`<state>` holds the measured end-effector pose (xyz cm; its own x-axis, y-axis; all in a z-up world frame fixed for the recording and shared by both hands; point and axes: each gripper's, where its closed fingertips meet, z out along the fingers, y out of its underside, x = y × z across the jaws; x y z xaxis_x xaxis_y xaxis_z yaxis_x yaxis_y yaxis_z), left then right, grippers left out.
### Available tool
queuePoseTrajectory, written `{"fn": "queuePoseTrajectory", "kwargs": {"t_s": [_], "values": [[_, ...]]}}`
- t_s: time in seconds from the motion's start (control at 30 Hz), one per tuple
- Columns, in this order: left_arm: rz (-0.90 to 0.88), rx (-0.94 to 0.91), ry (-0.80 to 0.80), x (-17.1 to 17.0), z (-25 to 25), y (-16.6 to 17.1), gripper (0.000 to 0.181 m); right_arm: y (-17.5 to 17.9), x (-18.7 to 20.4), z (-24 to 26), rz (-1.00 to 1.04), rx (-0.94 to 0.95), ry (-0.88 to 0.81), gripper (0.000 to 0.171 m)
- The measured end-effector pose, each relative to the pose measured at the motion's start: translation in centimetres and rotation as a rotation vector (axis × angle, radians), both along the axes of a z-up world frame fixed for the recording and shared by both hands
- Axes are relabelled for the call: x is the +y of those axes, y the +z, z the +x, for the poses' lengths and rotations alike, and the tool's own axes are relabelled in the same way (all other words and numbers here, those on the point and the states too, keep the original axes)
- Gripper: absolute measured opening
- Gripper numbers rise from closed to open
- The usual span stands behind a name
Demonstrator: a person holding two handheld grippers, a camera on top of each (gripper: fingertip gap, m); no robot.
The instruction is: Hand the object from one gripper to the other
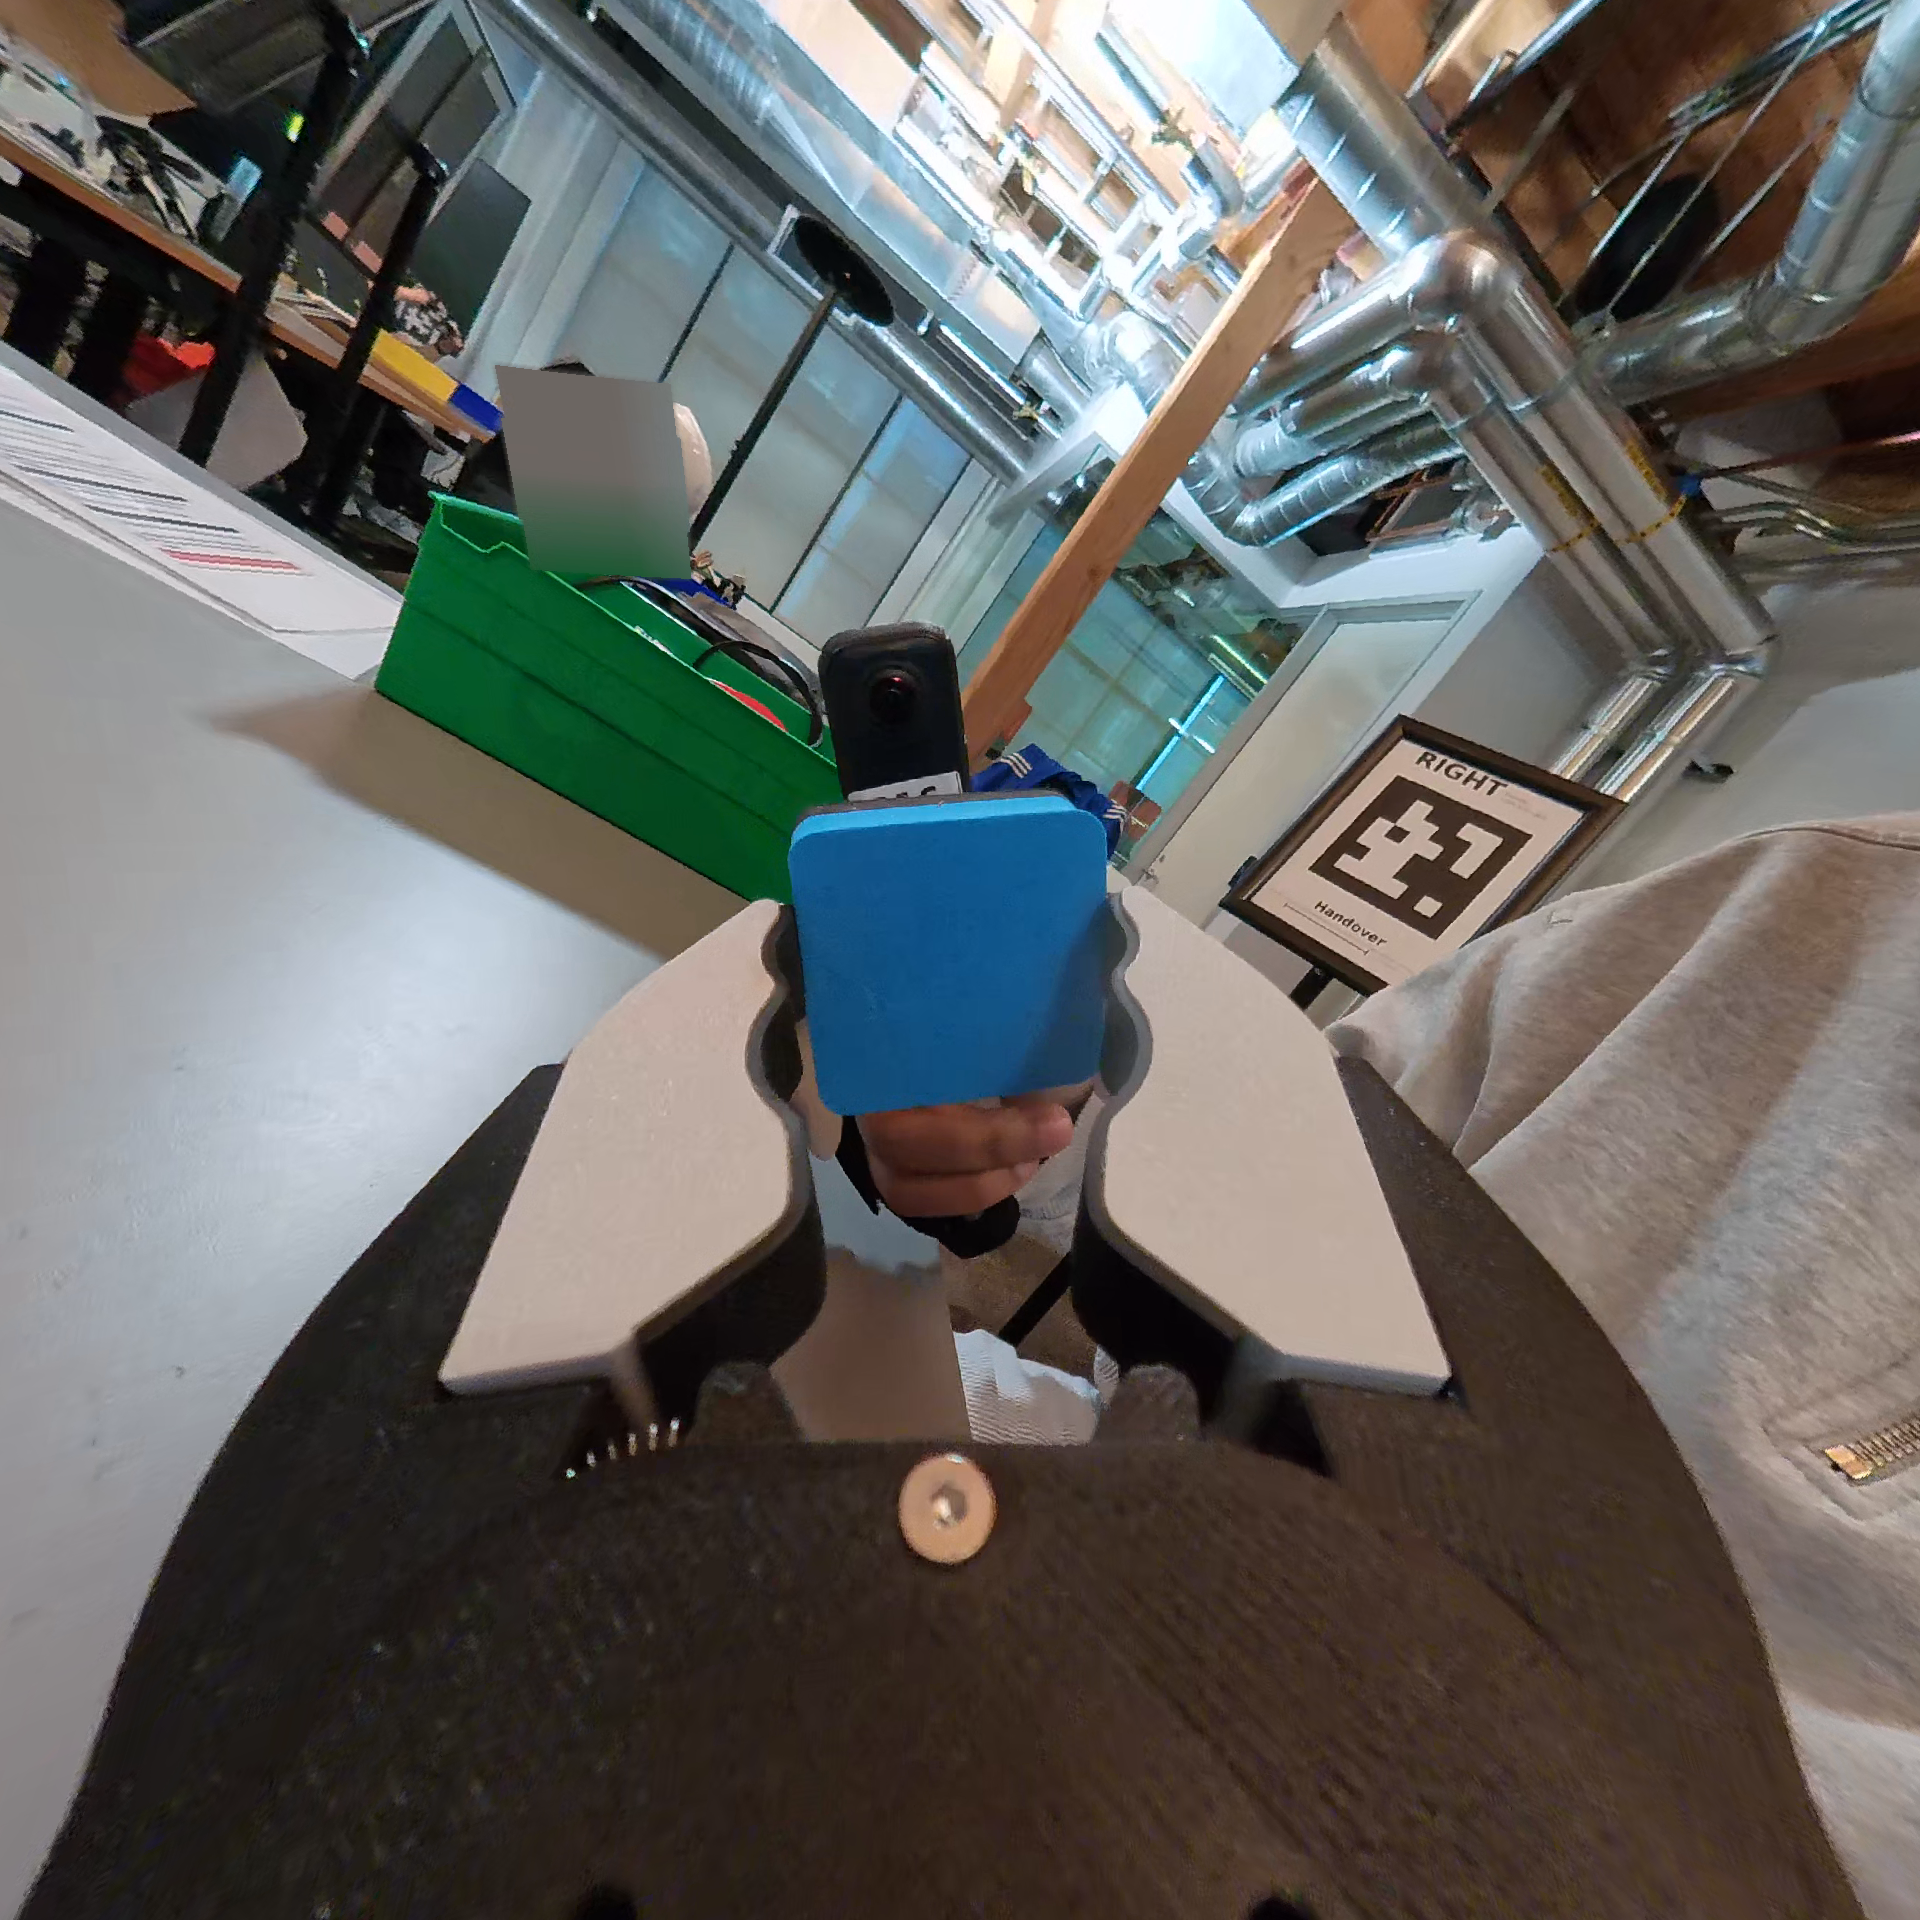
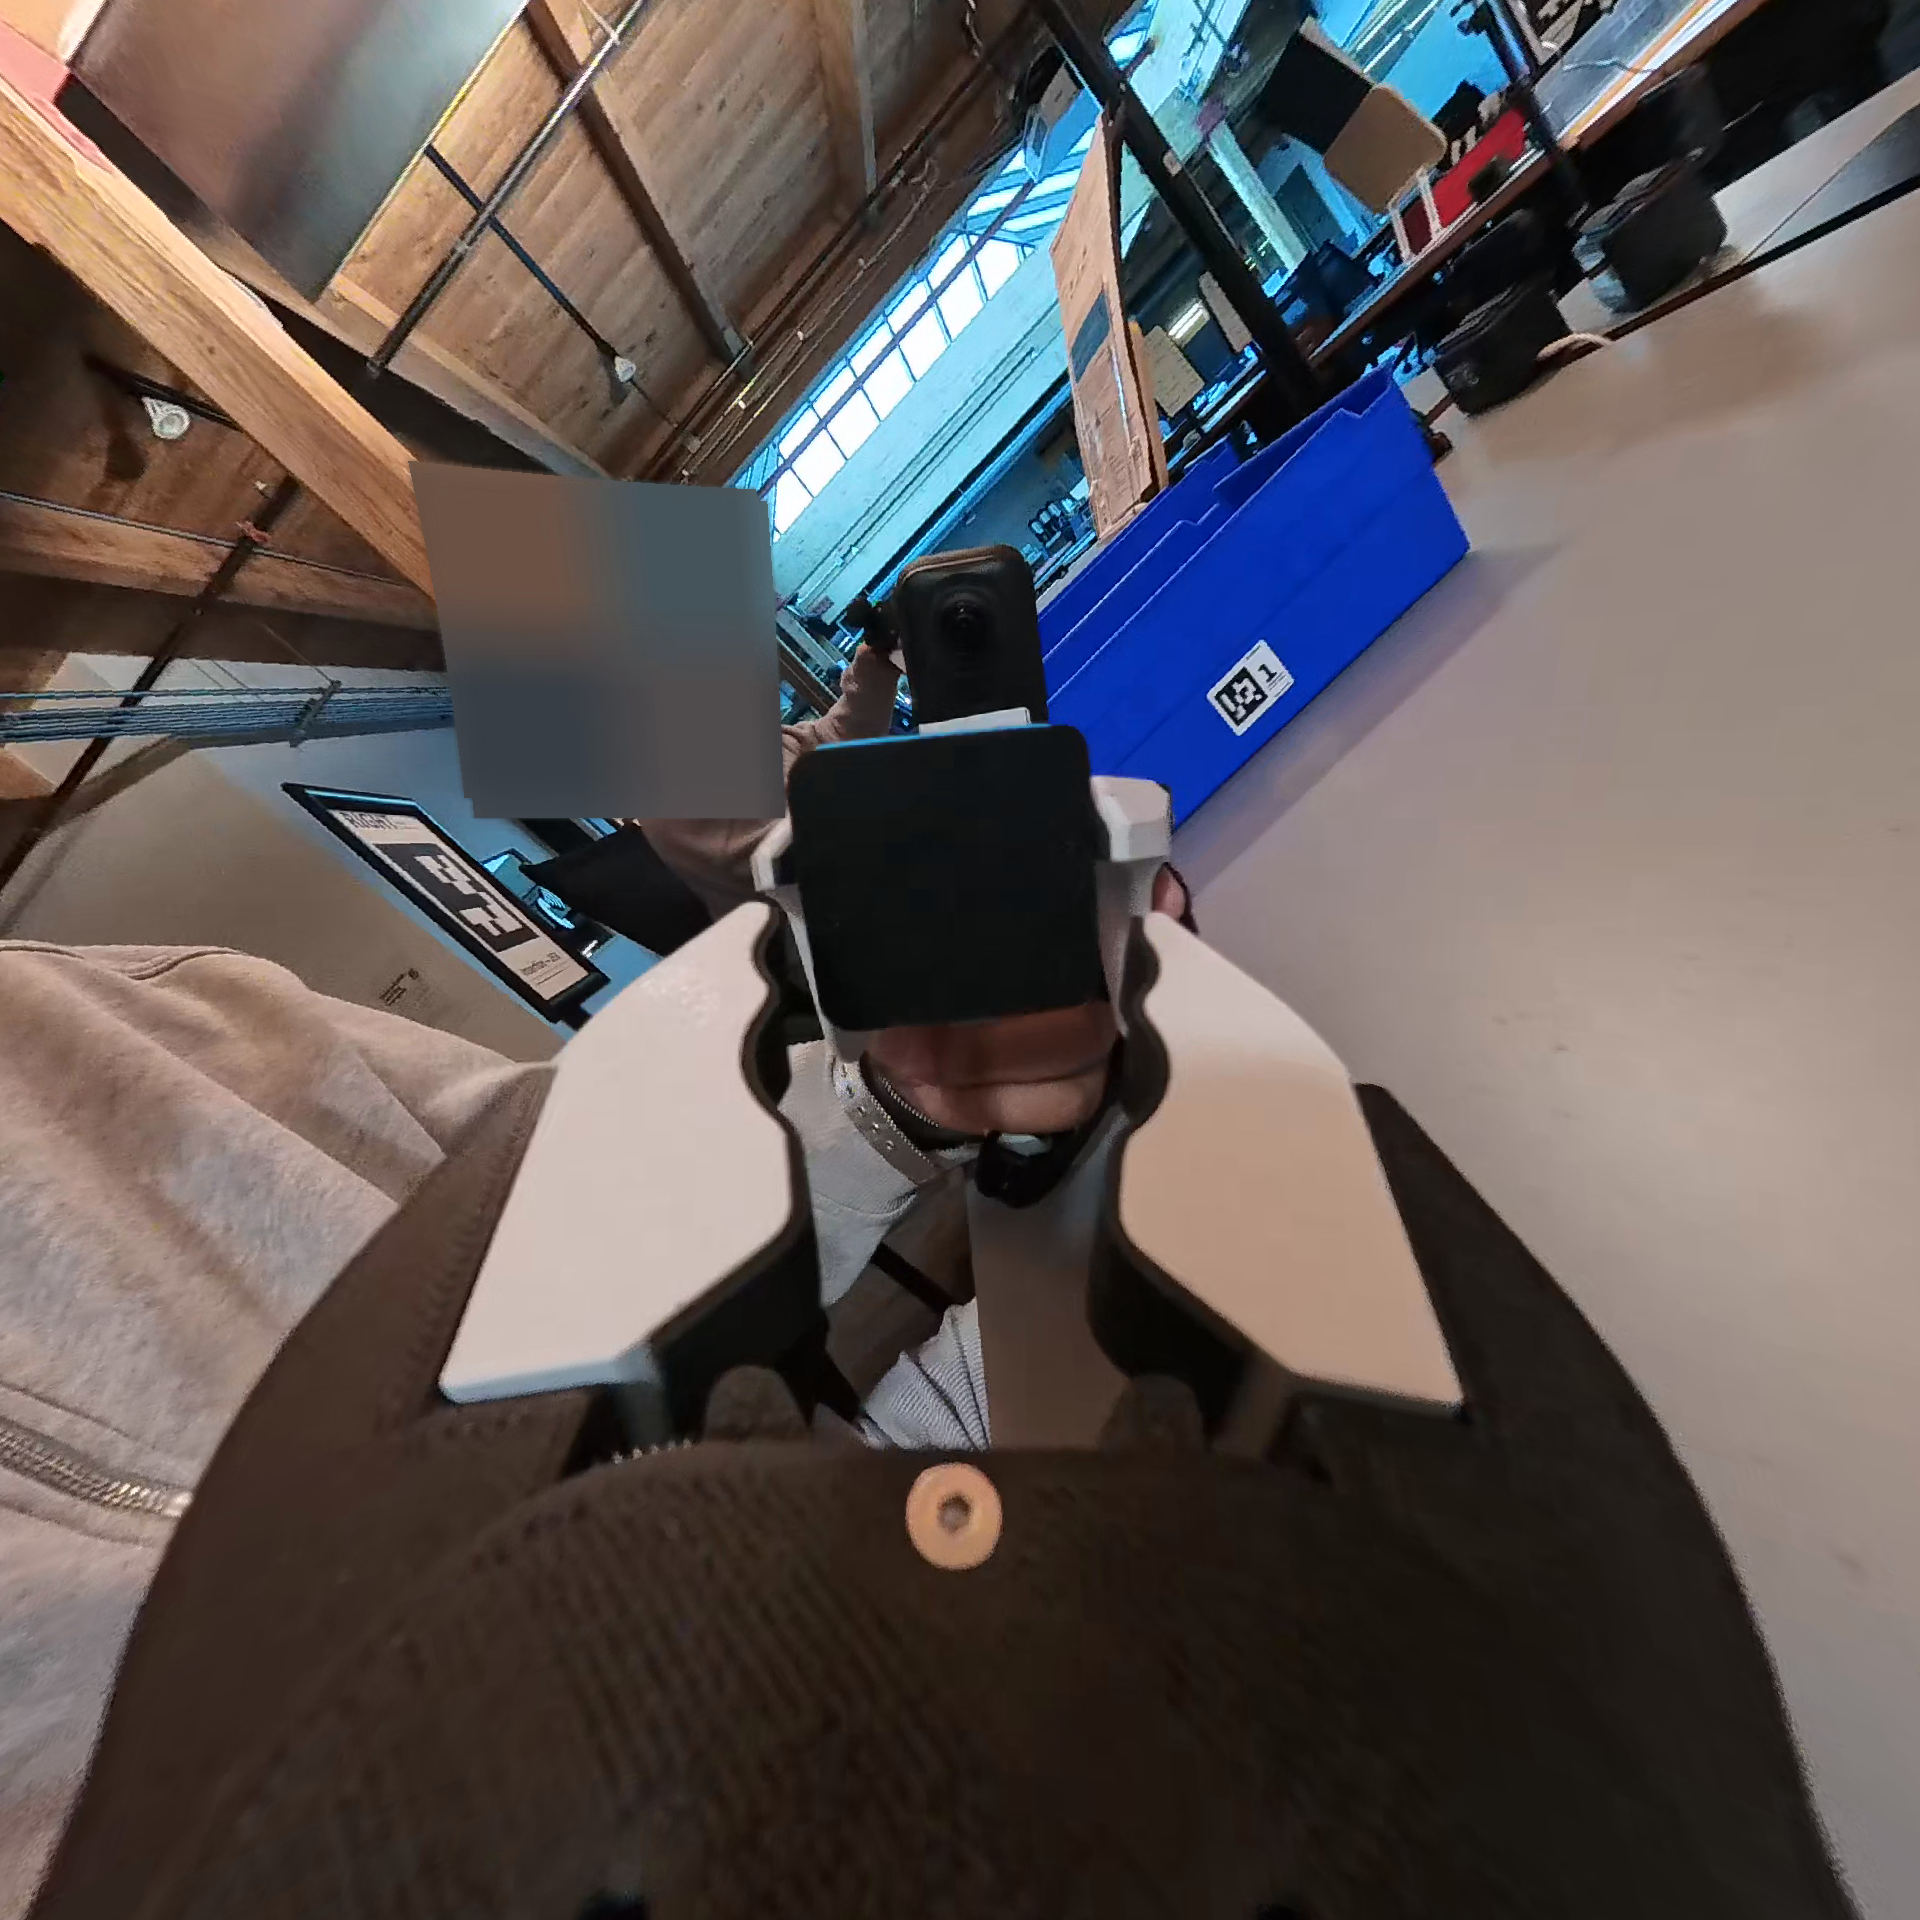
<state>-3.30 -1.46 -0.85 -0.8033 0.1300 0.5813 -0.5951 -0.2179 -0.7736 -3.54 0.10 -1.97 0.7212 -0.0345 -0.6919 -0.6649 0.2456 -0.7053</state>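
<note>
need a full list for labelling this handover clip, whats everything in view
foam pad: one, blue face with black back, upright between the left fingers
green bin: one, on the table behind the pad
blue bin: one, on the table, small marker tag on its side
framed marker sign: one, black and white, standing at the table's far edge
table: one, pale grey
ducts: several, silver, overhead
sleeve: grey, beside the grippers
left gripper: white fingers shut on the pad's side edges
right gripper: white fingers facing the pad, grip unclear
</note>
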Motion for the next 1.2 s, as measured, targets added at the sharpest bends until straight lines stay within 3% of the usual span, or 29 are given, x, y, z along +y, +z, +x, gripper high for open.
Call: {"fn": "queuePoseTrajectory", "kwargs": {"t_s": [0.1,0.3,0.47,0.6,0.73,0.9,1.07,1.2], "values": [[-0.001,-0.001,-0.004,-0.1,-0.1,0.0,0.055,0.0,0.0,-0.1,-0.018,-0.024,0.001,0.053],[-0.003,-0.002,-0.001,-0.1,-0.1,0.0,0.055,0.1,0.1,-0.1,-0.02,-0.04,-0.006,0.052],[0.03,0.006,0.064,-0.3,0.7,-0.5,0.082,0.6,-0.8,0.6,-0.011,-0.06,-0.051,0.052],[0.03,0.013,0.091,0.0,1.2,-0.6,0.087,1.8,-3.6,2.3,-0.069,-0.112,-0.179,0.052],[0.049,0.021,0.086,-0.2,1.3,-1.1,0.085,5.4,-10.6,4.8,-0.21,-0.225,-0.455,0.052],[0.081,0.014,0.078,-0.6,1.1,-1.6,0.082,8.8,-24.6,6.5,-0.563,-0.327,-0.902,0.052],[0.093,0.017,0.073,-0.8,1.1,-1.9,0.08,5.4,-37.3,5.4,-0.995,-0.118,-1.144,0.052],[0.091,0.023,0.073,-0.9,1.1,-1.9,0.079,1.6,-40.7,4.9,-1.071,0.029,-1.136,0.053]]}}
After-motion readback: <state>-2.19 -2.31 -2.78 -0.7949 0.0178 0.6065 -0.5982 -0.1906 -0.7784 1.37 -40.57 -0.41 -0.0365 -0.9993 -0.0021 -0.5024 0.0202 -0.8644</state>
